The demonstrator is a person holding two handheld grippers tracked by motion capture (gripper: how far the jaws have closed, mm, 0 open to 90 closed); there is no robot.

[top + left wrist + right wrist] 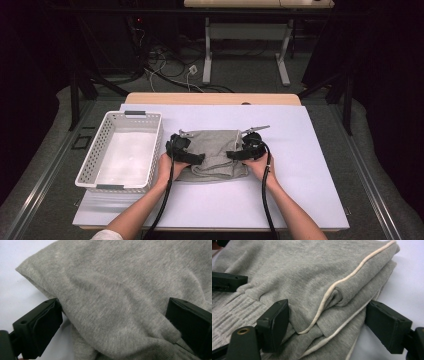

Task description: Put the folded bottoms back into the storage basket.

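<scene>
- Your left gripper (196,157): jaws spread wide, straddling a bunched fold of the grey garment (215,150).
- Your right gripper (235,154): jaws open around its piped edge, not clamped.
- Garment lies on the bench (310,165).

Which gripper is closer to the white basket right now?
The left gripper. It sits at the grey garment's left side, just right of the white basket; the right gripper is at the garment's far side.

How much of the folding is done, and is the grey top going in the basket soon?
The grey garment already lies folded into a small stack on the white mat. Right now the left gripper and right gripper straddle its two ends. The white basket beside it is empty, so lifting the bundle in probably remains.
</scene>
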